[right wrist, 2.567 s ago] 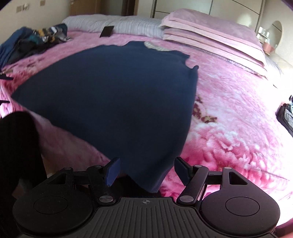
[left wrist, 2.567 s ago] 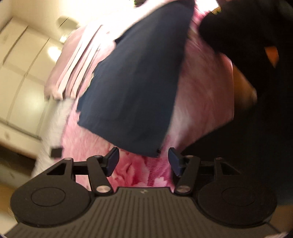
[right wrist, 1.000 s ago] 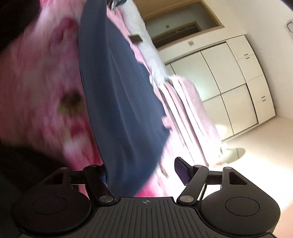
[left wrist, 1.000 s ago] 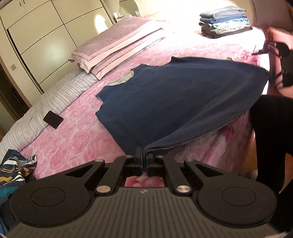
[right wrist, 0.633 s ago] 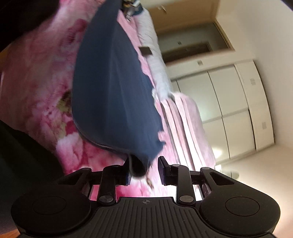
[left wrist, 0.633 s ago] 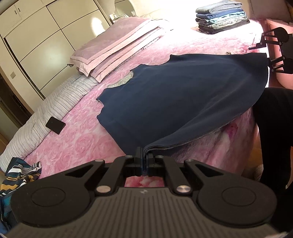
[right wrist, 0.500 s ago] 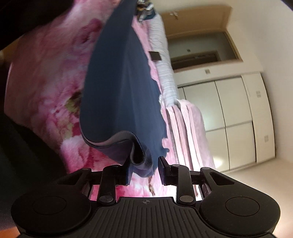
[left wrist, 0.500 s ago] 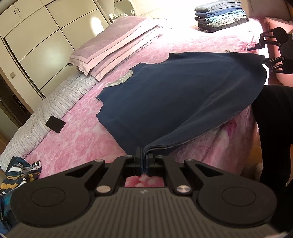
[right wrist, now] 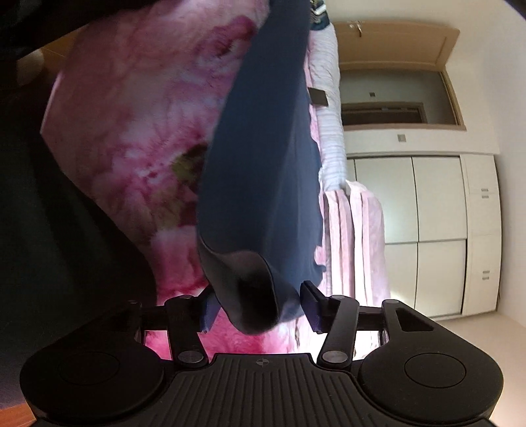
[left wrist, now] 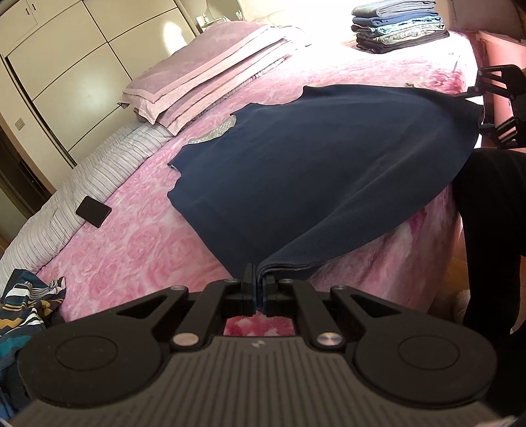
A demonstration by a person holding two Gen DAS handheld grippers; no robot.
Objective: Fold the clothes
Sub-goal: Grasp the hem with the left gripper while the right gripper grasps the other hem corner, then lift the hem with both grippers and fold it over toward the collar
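A navy garment (left wrist: 312,164) lies spread over the pink floral bed cover (left wrist: 148,246), its near hem lifted off the bed edge. My left gripper (left wrist: 257,289) is shut on one corner of that hem. In the rolled right wrist view the other hem corner (right wrist: 256,295) hangs bunched between the fingers of my right gripper (right wrist: 258,310). Its jaws are opening and the pads stand beside the cloth without pressing it. The left wrist view shows the right gripper (left wrist: 493,108) at the far right by that corner.
A stack of folded clothes (left wrist: 397,26) sits at the far end of the bed. Folded pink blankets (left wrist: 210,75) lie by the headboard, with a flat black object (left wrist: 93,212) on the striped sheet. A striped clothes heap (left wrist: 26,305) is at left. A person's dark leg (left wrist: 486,230) stands beside the bed.
The right gripper's jaws narrowed around the hem corner, then spread wider again, and its view rolled. The left gripper kept still, shut on its corner.
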